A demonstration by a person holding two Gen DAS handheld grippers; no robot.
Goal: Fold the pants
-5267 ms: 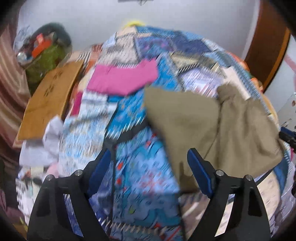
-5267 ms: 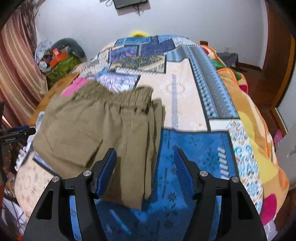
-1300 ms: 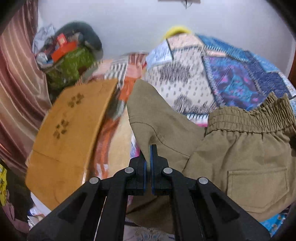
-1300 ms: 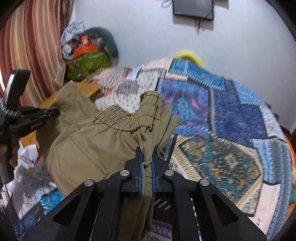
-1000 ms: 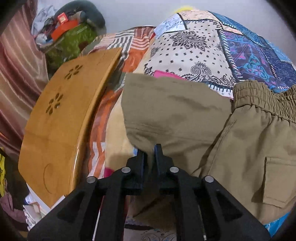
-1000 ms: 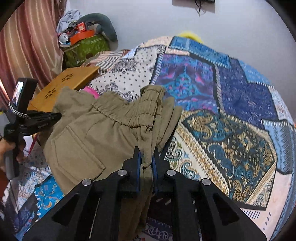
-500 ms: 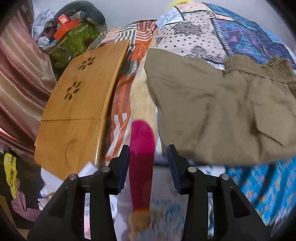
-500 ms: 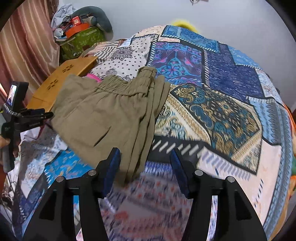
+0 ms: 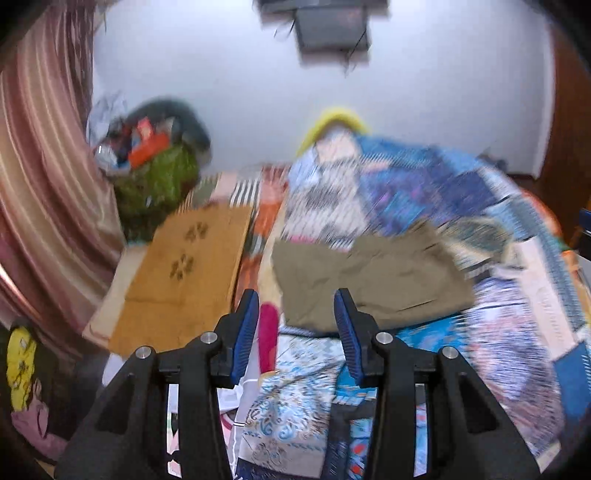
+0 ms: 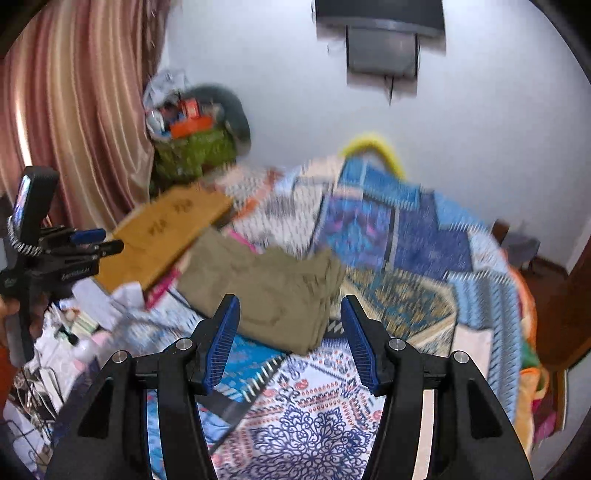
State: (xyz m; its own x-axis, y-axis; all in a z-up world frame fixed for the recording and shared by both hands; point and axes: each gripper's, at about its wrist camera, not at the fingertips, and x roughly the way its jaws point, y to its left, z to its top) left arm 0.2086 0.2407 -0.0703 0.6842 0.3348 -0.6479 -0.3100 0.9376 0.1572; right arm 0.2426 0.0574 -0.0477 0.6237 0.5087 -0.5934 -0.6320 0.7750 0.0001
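No writing is legible. The left gripper and right gripper both gape wide, holding nothing; the folded olive pants lie just ahead on the patchwork quilt.

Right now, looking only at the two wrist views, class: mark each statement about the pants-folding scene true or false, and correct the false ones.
1. The left gripper is clamped on the khaki pants. False: its jaws stand open, with the pants lying beyond them.
2. The pants lie on the patchwork quilt. True.
3. The right gripper is open and holds nothing. True.
4. The wooden board lies on top of the pants. False: it sits to the left of them.
5. A dark screen hangs on the wall above the bed. True.
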